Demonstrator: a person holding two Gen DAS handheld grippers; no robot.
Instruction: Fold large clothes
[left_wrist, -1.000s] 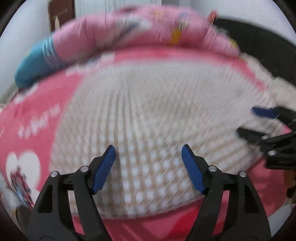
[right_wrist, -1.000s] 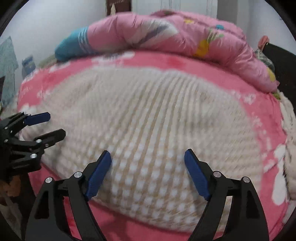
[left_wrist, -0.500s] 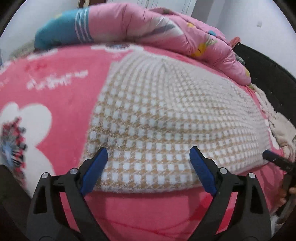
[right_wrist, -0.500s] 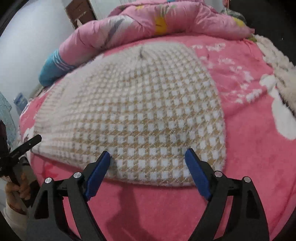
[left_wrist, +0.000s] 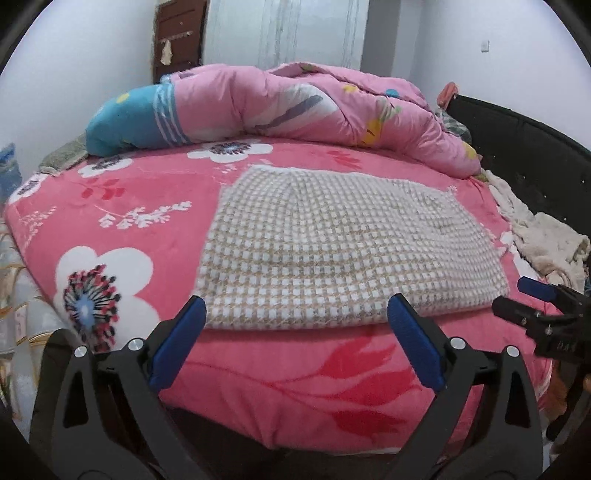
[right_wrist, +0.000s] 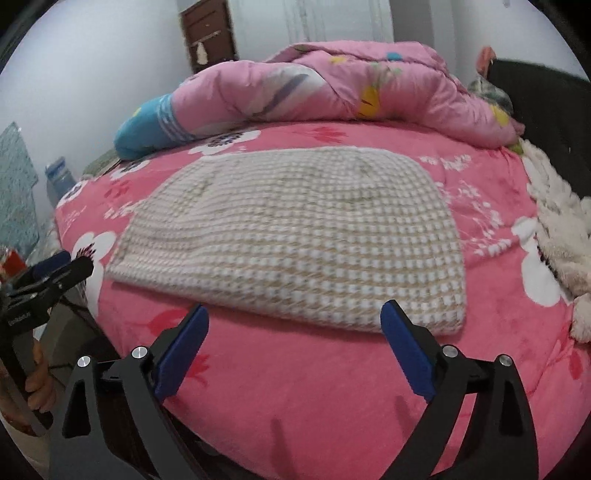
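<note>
Left wrist view has the checked garment (left_wrist: 343, 243) lying flat as a folded slab on the pink floral blanket (left_wrist: 122, 192), near edge just beyond the left gripper (left_wrist: 295, 321); the right gripper (right_wrist: 293, 325) sits at the same edge further along. Both jaws have just been opening and now stand wide & released, nothing between them, pads clear of the cloth. Garment looks like thick fleecy knit: soft, limp, fairly light, prob. grippy not slippery, not fragile, but layers will likely slide apart unless pinched together. Best hold, by judgement: the two near corners, pads biting thru all layers at the rolled front edge. Left wrist view alone shows the dark headboard (left_wrist: 535, 155) w/ cream fabric heaped (left_wrist: 539, 236) beside it, plus the right tool side-on. Right wrist view alone shows the person's hand (right_wrist: 37, 384) on the left tool's handle and clutter by the far wall.
</note>
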